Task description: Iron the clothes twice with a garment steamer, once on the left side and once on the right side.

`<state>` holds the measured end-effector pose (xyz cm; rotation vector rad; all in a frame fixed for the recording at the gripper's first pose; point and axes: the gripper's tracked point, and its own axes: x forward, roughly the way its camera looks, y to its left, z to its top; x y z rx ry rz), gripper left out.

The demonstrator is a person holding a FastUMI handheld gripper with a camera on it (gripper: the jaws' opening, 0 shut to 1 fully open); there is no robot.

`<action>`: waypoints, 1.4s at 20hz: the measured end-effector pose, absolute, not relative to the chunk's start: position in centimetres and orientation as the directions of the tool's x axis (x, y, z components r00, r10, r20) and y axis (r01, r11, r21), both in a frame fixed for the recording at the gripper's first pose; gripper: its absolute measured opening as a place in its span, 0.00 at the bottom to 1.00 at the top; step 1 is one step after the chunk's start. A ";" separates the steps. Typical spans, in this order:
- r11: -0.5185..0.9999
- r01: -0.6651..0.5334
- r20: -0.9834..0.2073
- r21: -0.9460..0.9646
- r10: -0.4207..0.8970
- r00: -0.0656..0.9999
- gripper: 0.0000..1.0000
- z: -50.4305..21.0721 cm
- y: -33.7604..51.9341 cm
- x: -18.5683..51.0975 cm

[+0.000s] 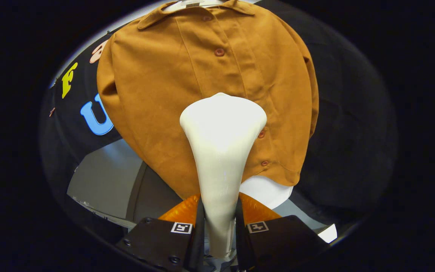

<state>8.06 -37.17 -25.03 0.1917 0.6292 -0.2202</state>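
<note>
The brown button-up shirt (187,87) hung on its hanger against the booth wall, filling my view. The white garment steamer (221,151) stood clamped in my gripper (219,223) — both fingers pressed on its handle — its head over the placket, low down. I judged a pass under way; next, keep the head square to the cloth.

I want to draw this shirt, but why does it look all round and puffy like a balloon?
In the gripper view, the fisheye lens bulges the brown button-up shirt; it is sharp and evenly lit. In the same view, the white flared steamer, clamped by the gripper, glares pale at its wide head.
</note>
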 end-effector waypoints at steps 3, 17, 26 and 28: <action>0.951 0.291 -0.497 0.101 -0.205 0.843 0.38 -19.7 -39.6 8.4; 0.940 0.306 -0.356 0.154 -0.236 0.904 0.37 -13.0 -47.6 14.9; 0.930 0.335 -0.498 0.149 -0.223 0.838 0.38 -20.9 -48.9 14.2; 0.923 0.354 -0.536 0.149 -0.226 0.814 0.38 -22.9 -48.9 13.7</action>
